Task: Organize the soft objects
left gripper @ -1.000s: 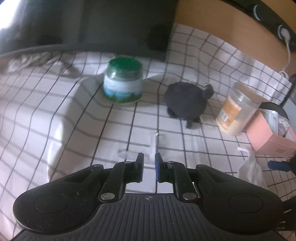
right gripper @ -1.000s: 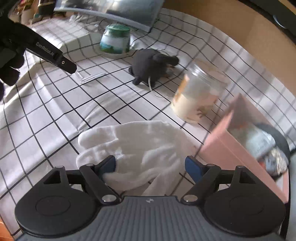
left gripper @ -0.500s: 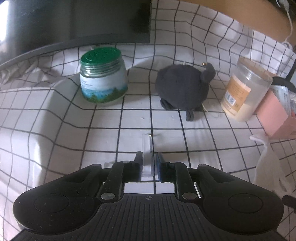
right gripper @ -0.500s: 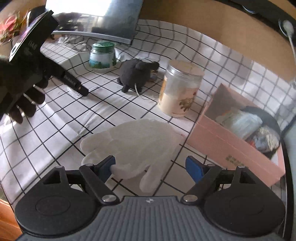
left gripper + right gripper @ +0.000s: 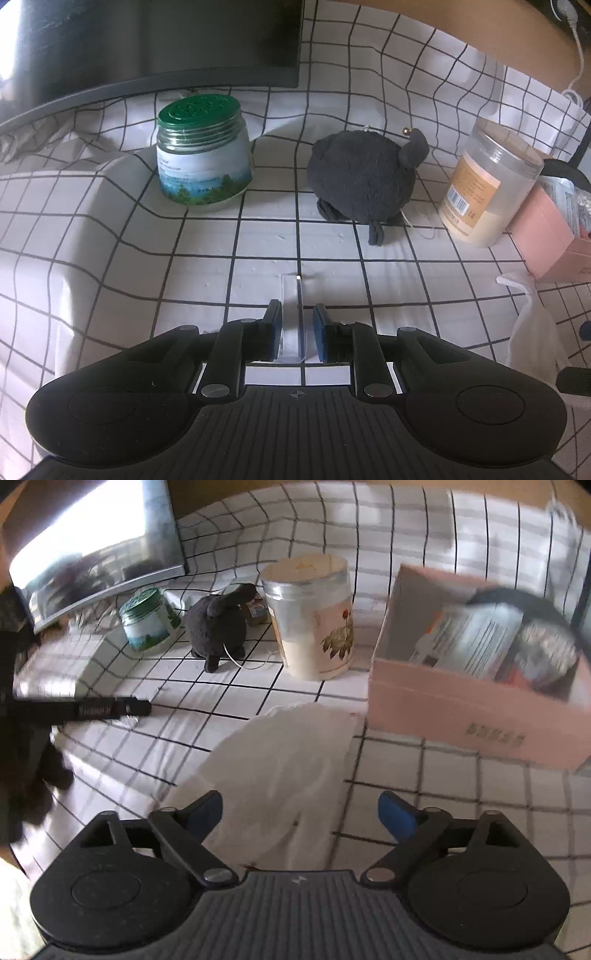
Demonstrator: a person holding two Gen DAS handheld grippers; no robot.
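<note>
A white glove [image 5: 284,760] lies on the checked cloth, its wrist end between the wide-open fingers of my right gripper [image 5: 301,808]; it also shows at the right edge of the left wrist view [image 5: 532,328]. A dark grey plush animal [image 5: 364,181] sits mid-table, also seen in the right wrist view [image 5: 218,627]. My left gripper [image 5: 297,332] is low on the cloth with its jaws slightly apart around a clear plastic piece [image 5: 293,314], not pressing it. The left gripper appears as a dark bar in the right wrist view [image 5: 99,710].
A green-lidded jar [image 5: 203,151] stands left of the plush. A clear jar of cream powder [image 5: 487,184] stands right of it. A pink box [image 5: 476,686] holding packets sits at the right. A dark monitor [image 5: 147,48] stands at the back.
My left gripper moved forward and down over the clear plastic piece and its jaws opened a little. My right gripper swung toward the pink box, still open over the glove.
</note>
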